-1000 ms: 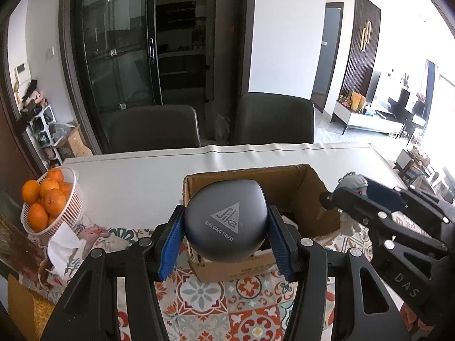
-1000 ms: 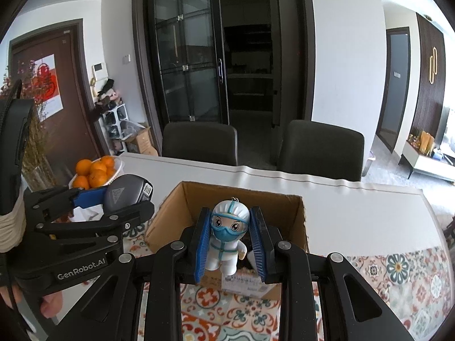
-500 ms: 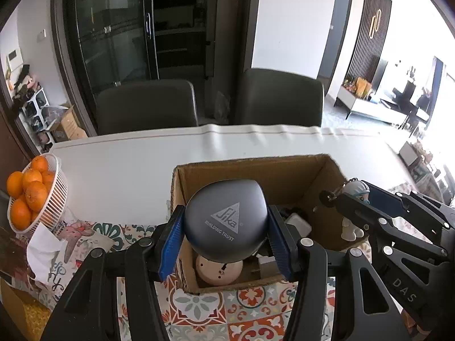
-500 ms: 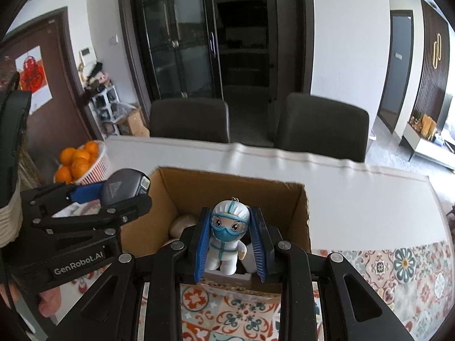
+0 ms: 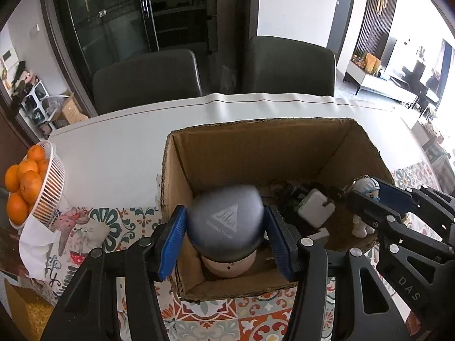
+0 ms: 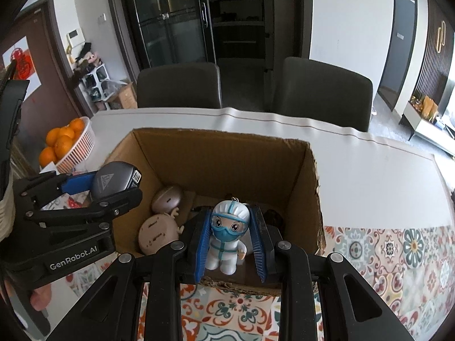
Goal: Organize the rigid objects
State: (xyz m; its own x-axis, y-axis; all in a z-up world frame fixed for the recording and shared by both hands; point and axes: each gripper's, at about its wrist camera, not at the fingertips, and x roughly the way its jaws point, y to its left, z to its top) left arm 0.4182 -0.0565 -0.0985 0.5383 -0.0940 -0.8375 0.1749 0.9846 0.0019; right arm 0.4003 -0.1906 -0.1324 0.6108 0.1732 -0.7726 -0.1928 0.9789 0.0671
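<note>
An open cardboard box (image 5: 256, 139) stands on the table and also shows in the right wrist view (image 6: 227, 156). My left gripper (image 5: 226, 238) is shut on a grey rounded case (image 5: 224, 221) with a triangle logo, held over the box's near left corner. My right gripper (image 6: 229, 241) is shut on a small white-suited figurine (image 6: 227, 236) with a blue mask, held over the box's near right side. Inside the box lie two beige round items (image 6: 159, 224), a white charger (image 5: 315, 210) and dark cables.
A white basket of oranges (image 5: 25, 182) stands at the table's left edge, with a tissue and cloth (image 5: 68, 230) beside it. Two dark chairs (image 5: 148, 79) stand behind the table. A patterned mat (image 6: 398, 250) covers the near part; the far part is a white cloth (image 5: 113, 142).
Both grippers have moved forward and down over the box with their objects still held. The box now fills more of both views and its contents show.
</note>
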